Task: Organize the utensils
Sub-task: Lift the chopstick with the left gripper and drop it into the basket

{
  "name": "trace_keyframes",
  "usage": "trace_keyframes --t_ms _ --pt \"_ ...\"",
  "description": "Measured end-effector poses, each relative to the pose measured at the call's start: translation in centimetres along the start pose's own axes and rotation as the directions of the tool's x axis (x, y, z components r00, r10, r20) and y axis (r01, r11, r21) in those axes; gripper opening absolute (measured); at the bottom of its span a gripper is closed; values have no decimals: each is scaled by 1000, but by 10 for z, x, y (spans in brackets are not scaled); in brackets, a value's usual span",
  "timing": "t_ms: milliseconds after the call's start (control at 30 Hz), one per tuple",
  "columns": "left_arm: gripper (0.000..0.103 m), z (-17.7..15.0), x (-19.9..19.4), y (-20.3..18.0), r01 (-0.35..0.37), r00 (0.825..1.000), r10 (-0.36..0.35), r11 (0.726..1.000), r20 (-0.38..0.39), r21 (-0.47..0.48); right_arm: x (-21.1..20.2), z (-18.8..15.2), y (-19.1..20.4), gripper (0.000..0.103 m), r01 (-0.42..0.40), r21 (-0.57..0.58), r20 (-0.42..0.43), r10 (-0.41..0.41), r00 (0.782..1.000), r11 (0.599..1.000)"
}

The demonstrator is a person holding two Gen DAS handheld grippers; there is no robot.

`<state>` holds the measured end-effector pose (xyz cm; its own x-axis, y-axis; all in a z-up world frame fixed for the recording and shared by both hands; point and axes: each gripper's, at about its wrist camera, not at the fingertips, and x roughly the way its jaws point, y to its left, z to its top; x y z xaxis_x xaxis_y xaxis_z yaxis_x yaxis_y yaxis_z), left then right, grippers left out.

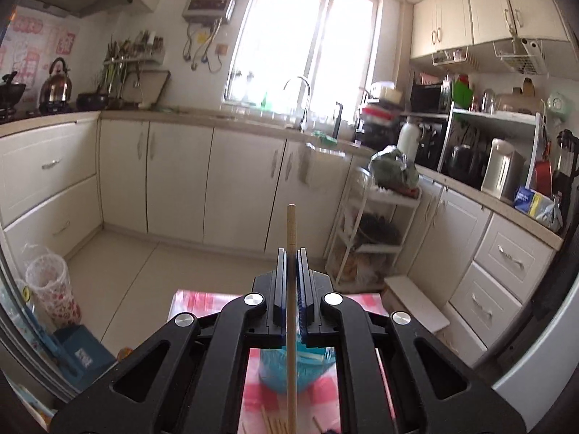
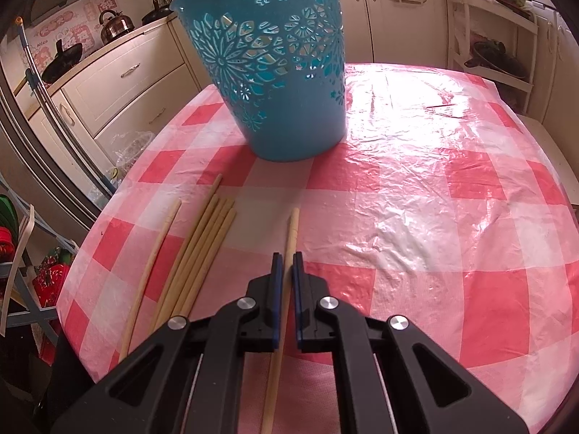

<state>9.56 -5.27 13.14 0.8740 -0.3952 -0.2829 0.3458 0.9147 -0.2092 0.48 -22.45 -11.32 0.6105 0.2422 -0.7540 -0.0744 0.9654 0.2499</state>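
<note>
Both jaws clamped, one chopstick (image 1: 291,238) left, one chopstick (image 2: 291,238) right; six more (image 2: 202,249) lying before the blue basket (image 2: 275,72), none visibly inside

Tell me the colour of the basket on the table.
Blue basket, with cut-out flower patterns; clearest in the right wrist view.

One blue basket (image 2: 289,108) on one pink checked cloth (image 2: 434,217); eight chopsticks in all, counted as follows; in front of the basket and leftmost, one lone chopstick (image 2: 155,264); just right of it, one bundle (image 2: 202,253) of five by the tips, lying side by side; right of the bundle, one held chopstick (image 2: 292,231), pinched in the right gripper (image 2: 287,256); above the basket, one raised chopstick (image 1: 291,224), clamped in the left gripper (image 1: 291,253); two grippers; far behind the basket to the left, one kettle (image 2: 115,23).
</note>
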Motion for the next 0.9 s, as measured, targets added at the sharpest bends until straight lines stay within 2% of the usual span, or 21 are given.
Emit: trace_keyframes --t_ms 167,300,600,900 --pt "5 22 39 -12 -63 988 72 996 138 -67 1 1 -1 5 -2 3 3 2 1000 1000" --pt "5 20 75 -17 -97 979 113 990 168 -105 1 1 -4 5 -15 14 4 15 1000 1000" --pt "5 -33 149 -16 -158 984 165 983 66 -98 0 1 -11 5 -43 36 3 43 999 998" --pt "6 -78 165 -3 -205 978 204 978 -43 -30 0 2 -11 5 -47 38 2 47 999 998"
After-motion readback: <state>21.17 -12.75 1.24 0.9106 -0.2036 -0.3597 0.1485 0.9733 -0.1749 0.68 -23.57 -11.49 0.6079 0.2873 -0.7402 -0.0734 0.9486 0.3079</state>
